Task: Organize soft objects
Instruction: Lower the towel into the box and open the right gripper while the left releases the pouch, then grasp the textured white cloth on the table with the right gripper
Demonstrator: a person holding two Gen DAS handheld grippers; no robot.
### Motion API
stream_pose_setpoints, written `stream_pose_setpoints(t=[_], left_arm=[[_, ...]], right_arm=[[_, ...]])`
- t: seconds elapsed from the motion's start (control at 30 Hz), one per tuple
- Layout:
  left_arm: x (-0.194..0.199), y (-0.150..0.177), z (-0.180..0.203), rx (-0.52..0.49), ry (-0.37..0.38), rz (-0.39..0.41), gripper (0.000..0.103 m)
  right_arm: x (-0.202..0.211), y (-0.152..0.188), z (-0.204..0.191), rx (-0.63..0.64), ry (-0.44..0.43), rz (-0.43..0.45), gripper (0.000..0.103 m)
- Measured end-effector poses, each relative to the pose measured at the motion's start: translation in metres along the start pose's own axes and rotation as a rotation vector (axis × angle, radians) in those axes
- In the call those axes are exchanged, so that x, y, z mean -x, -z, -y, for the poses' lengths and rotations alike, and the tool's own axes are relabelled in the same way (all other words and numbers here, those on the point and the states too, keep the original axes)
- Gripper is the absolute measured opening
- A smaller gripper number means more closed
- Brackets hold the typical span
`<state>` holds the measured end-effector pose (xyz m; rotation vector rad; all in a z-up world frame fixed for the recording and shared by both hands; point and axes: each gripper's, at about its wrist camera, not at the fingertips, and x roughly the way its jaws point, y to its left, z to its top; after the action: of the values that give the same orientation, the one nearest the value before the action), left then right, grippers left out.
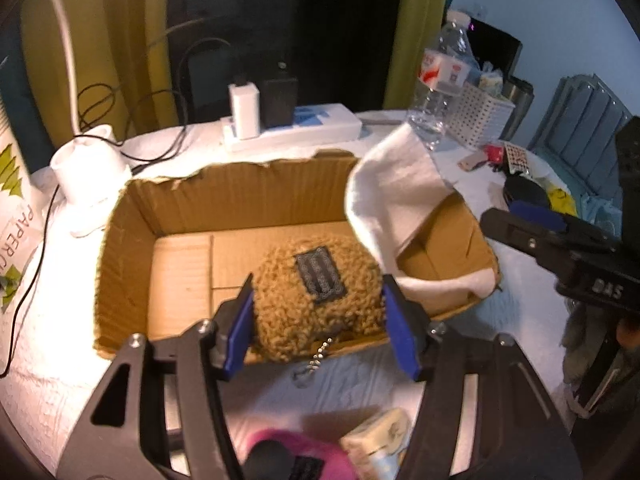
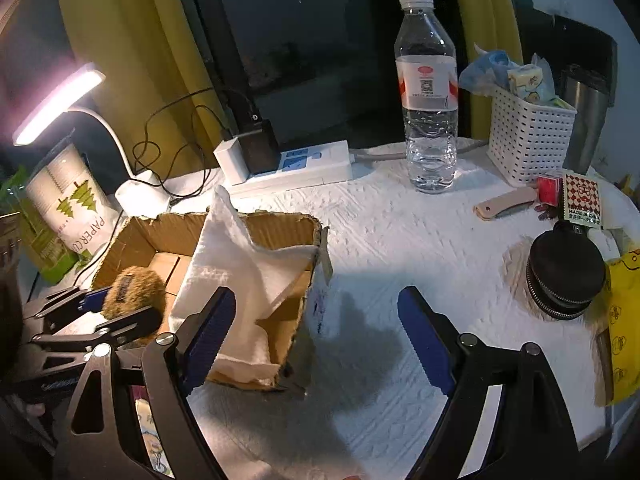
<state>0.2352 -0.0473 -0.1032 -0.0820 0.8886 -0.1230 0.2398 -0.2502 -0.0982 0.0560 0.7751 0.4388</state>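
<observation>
Squeezing the fuzzy brown pouch point(image 1: 316, 300) by its yielding sides over the cardboard box point(image 1: 128, 216), the left gripper point(image 1: 320, 320) holds it; the right gripper point(image 2: 316, 336) gapes wide, empty.

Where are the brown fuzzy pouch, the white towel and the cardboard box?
brown fuzzy pouch point(image 1: 316, 312): left wrist view, curly front face.
white towel point(image 2: 232, 264): right wrist view, draped middle fold.
cardboard box point(image 1: 180, 276): left wrist view, bare floor.

the left wrist view is looking down closely into the cardboard box point(image 1: 176, 208); the right wrist view is looking across the worktop point(image 2: 400, 240), sharing the box point(image 2: 280, 224) and water bottle point(image 2: 428, 92).
</observation>
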Motion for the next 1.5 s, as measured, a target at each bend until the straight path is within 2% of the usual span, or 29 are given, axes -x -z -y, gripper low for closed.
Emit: stream_pose_setpoints(t=[0.17, 0.5, 0.8, 1.07, 1.5], left_arm=[[-0.017, -0.005, 0.025, -0.048, 0.003, -0.067, 0.061], [-0.037, -0.014, 0.053, -0.081, 0.014, -0.115, 0.067], [-0.017, -0.015, 0.052, -0.074, 0.049, -0.069, 0.077], [0.015, -0.009, 0.035, -0.052, 0.049, 0.001, 0.078], [0.065, 0.014, 0.005, -0.007, 0.072, 0.102, 0.078]], right_arm=[[0.01, 0.003, 0.009, -0.011, -0.032, 0.028, 0.086], [0.02, 0.015, 0.033, -0.051, -0.049, 0.045, 0.086], [0.034, 0.018, 0.036, -0.056, -0.03, 0.07, 0.086], [0.051, 0.017, 0.019, -0.028, -0.006, 0.085, 0.086], [0.074, 0.028, -0.031, 0.044, 0.009, 0.081, 0.086]])
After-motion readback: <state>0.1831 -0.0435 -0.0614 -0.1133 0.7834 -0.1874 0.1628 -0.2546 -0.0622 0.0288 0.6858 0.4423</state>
